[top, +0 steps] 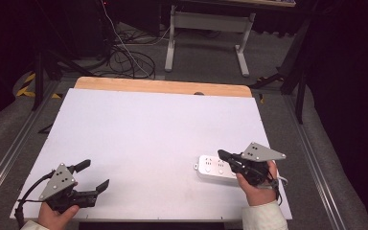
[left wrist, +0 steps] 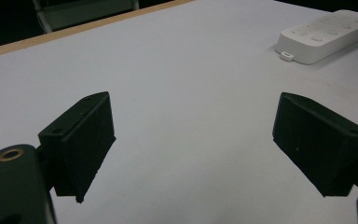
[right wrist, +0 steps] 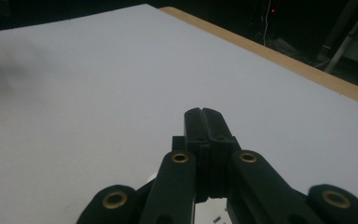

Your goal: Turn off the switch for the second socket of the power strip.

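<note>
High view: left hand-held gripper (top: 95,175) sits at the near-left of the white worktop (top: 143,134), jaws spread wide, nothing between them. Right hand-held gripper (top: 222,155) has its jaws pressed together, empty, tips over a white power strip (top: 214,167) lying flat at near-right, well apart from the left one.

power strip (top: 214,168) on table (top: 148,129), perhaps right-front

White matte tabletop (top: 139,129) with pale wooden far edge (top: 163,86), grey carpeted floor (top: 206,62), tangled black and white cables (top: 124,57), white metal desk frame (top: 206,21), dark surroundings.
</note>
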`<state>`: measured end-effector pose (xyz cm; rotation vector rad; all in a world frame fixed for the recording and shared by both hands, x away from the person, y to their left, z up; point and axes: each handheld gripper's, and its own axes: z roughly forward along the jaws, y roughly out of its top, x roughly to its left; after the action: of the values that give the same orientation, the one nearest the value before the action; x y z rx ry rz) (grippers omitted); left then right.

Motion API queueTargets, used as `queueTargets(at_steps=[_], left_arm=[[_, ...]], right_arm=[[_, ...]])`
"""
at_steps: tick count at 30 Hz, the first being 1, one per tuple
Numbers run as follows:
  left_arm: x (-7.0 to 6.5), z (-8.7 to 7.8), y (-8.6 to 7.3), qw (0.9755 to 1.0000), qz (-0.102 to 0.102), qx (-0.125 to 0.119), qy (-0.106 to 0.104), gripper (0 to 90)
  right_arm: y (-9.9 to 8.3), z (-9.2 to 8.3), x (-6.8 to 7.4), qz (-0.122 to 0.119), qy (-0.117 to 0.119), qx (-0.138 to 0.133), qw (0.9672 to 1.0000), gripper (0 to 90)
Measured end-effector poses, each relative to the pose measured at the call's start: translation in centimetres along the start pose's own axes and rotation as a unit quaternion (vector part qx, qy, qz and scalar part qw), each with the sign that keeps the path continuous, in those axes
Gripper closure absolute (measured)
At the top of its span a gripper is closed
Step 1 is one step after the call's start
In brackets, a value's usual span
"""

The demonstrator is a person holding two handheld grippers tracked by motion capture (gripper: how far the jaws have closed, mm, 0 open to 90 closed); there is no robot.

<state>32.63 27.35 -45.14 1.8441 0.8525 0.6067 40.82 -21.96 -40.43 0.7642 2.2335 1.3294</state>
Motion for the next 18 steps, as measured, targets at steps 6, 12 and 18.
queueTargets(at_steps=[6, 12, 18], left_arm=[[0.0, 0.0, 0.0, 1.0000, 0.001, 0.001, 0.001, 13.4], [0.0, 0.0, 0.0, 1.0000, 0.000, 0.001, 0.001, 13.4], [0.0, 0.0, 0.0, 1.0000, 0.001, 0.002, 0.001, 13.4]], right_arm=[[-0.1, -0.4, -0.7, 0.004, -0.034, 0.052, 0.9980, 90.0], [-0.8, -0.6, -1.8, 0.032, -0.044, 0.089, 0.9946, 90.0], [-1.3, -0.4, -2.3, 0.044, -0.053, 0.129, 0.9893, 90.0]])
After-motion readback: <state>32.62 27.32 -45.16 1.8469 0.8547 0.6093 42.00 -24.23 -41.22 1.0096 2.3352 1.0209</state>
